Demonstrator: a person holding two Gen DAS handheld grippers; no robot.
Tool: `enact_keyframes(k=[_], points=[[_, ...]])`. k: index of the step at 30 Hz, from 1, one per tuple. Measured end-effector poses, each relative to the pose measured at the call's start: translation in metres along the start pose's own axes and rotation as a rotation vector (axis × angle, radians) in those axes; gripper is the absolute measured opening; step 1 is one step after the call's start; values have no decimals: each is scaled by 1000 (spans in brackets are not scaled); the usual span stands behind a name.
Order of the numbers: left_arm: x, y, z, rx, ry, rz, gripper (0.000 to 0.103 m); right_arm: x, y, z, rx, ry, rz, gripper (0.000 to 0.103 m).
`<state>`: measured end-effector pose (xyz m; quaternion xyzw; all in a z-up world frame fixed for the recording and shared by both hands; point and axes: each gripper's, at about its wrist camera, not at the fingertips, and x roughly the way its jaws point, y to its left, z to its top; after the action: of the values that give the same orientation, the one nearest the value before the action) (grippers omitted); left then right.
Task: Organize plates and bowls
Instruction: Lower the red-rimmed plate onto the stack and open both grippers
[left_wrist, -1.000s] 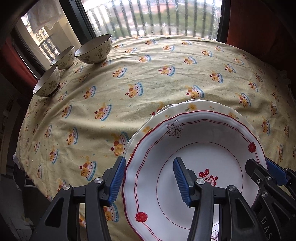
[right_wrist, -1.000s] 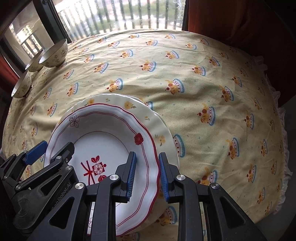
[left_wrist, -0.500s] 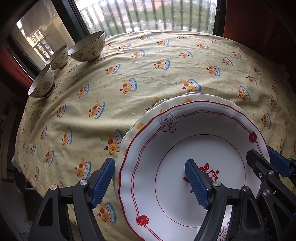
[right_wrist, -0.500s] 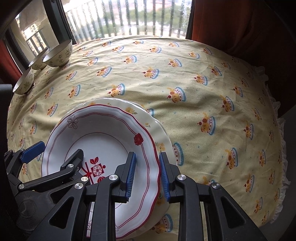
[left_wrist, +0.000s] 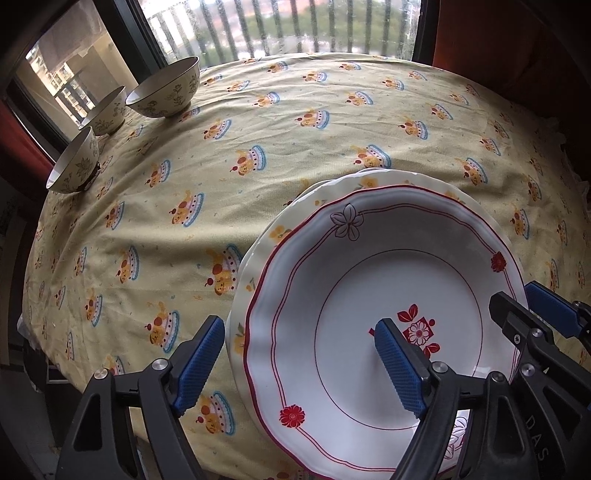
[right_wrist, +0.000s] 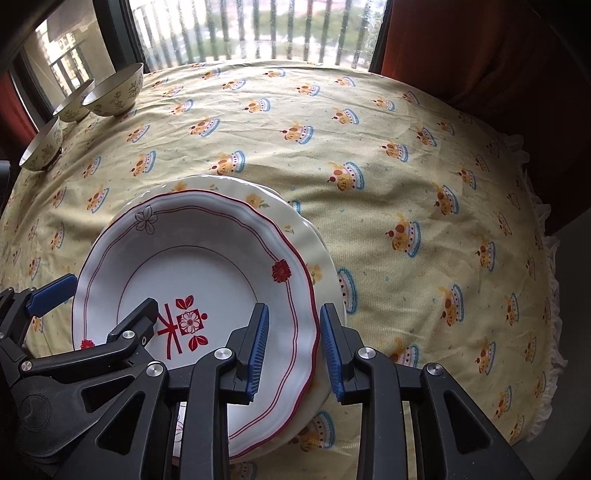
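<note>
Red-rimmed plate (left_wrist: 388, 325) sits on top of a cream flowered plate (left_wrist: 280, 232), the pair stacked on the worktop (left_wrist: 295, 147) directly beneath both tools.

Left hand-held gripper (left_wrist: 299, 365): jaws opening, wide apart, straddling the plate's left rim; one pad hangs over the well, the other outside the edge. Pads clear of the rim, nothing held.

Right hand-held gripper (right_wrist: 293, 345): jaws opening, narrower gap, the right rim standing between the pads; no firm pinch is visible, so it reads as released.

Three bowls (left_wrist: 162, 94) stand far ahead and to the left of the left hand-held gripper, by the window, unstacked, well apart from the plates.

Handling judgement: the plates look like glazed ceramic, so stiff, smooth, fairly heavy, liable to chip or slide on each other. The scalloped rim is the only place to hold; opposite edges, one pad above and one below. The bowls are lighter, best taken at the lip wall. The cloth under everything may bunch if a dish is dragged.
</note>
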<state>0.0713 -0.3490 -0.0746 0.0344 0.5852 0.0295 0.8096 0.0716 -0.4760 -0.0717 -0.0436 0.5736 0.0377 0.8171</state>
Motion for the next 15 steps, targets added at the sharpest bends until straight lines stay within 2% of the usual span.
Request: enact_keyframes(k=[2, 4, 8, 10, 13, 15], points=[[-2, 4, 2, -3, -8, -1, 85, -3, -1, 2, 12, -5, 6, 43], [-4, 11, 3, -19, -10, -14, 86, -6, -1, 3, 22, -16, 4, 54], [-1, 30, 7, -49, -15, -48, 88, -9, 0, 8, 49, -30, 35, 68], [2, 39, 9, -50, -21, -59, 88, -9, 4, 9, 60, -32, 39, 82], [4, 51, 12, -27, -31, -66, 89, -10, 17, 10, 62, -40, 25, 83], [4, 64, 15, -34, -26, -125, 89, -11, 26, 12, 78, -51, 9, 83]])
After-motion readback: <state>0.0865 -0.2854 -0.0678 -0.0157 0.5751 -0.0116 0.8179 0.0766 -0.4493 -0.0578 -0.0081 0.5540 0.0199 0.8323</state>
